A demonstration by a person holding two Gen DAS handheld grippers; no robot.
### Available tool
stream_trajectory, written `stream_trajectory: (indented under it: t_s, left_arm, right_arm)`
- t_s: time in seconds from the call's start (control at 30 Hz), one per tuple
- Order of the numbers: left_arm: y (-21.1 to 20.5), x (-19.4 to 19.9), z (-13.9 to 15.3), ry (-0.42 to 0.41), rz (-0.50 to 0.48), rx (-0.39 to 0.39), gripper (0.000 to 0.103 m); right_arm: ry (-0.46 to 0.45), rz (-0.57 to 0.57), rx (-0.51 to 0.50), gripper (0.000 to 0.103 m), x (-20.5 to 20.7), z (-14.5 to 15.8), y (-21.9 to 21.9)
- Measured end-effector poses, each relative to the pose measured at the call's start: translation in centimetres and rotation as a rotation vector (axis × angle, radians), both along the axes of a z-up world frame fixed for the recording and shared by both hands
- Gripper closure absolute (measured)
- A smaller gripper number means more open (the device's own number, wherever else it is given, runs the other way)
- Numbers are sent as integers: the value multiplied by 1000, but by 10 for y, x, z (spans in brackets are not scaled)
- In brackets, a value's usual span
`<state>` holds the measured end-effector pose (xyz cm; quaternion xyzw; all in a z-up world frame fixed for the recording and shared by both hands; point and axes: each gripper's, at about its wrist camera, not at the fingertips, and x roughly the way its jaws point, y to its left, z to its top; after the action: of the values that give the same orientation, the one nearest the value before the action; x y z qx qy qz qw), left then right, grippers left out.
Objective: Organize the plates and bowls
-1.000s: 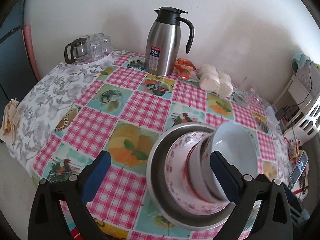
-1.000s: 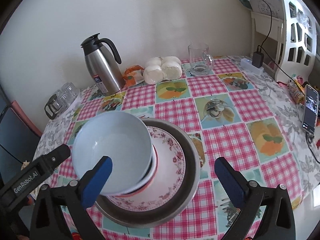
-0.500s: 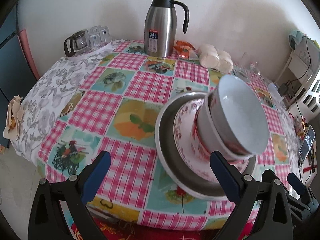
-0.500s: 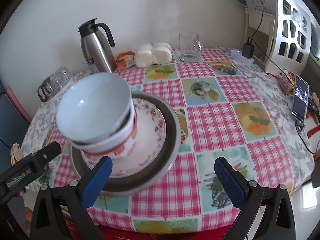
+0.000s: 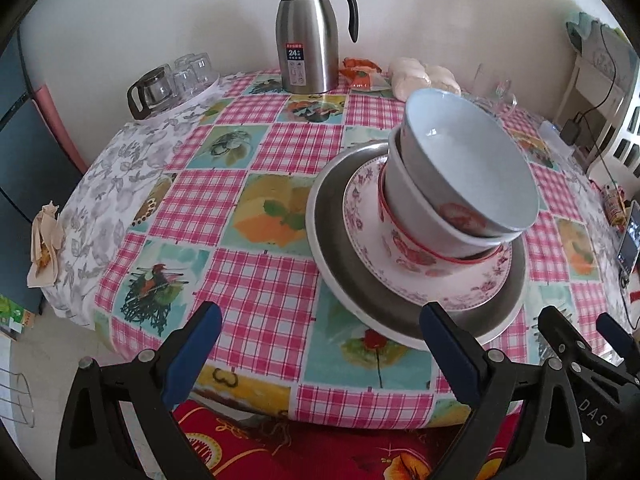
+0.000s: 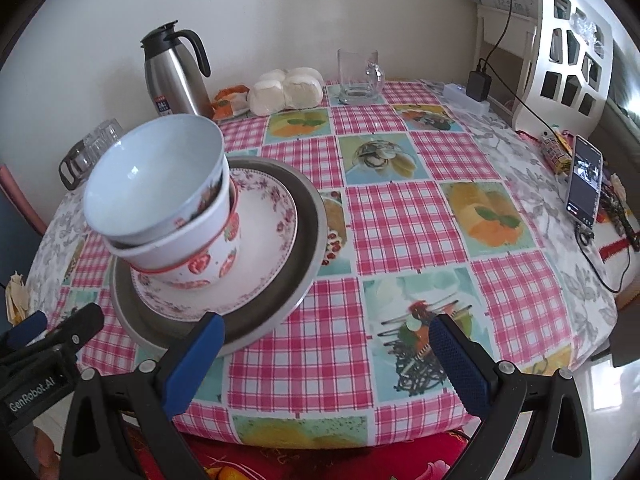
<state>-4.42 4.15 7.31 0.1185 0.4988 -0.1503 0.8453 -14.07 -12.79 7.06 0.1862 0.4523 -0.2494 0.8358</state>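
A stack stands on the checked tablecloth: a metal plate at the bottom, a floral plate on it, and nested strawberry-print bowls on top. The uppermost bowl is pale inside and holds nothing. My left gripper is open near the table's front edge, left of the stack and apart from it. My right gripper is also open, on the stack's right side, touching nothing. Each gripper shows in the other's view.
At the back stand a steel thermos jug, glass cups with a small pot, white buns, a snack packet and a glass mug. A phone, cables and a white rack lie to the right.
Both grippers have drawn back from the stack toward the table's front edge, so more of the table shows. The stack of plates and bowls has stayed in place.
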Motion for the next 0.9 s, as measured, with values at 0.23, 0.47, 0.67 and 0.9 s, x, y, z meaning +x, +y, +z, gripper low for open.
stream_trajectory:
  t_s: [0.23,0.47,0.67,0.9]
  left_arm:
    - [0,-3,-1,-1,8,37,4]
    - [-1,-4,-4,15,10,70,4]
    - [1,-2,-5,19,15,78,4]
    - [-1,-3,-6,22,8,93,4]
  right_arm:
    - [-4,-10,-3,0,-7,0,-1]
    - [-11,-17,1,0,-11,1,-3]
    - [-10,-25,3,0,-13,1,-7]
    - [-4,-28,2,0,-13,-1,-11]
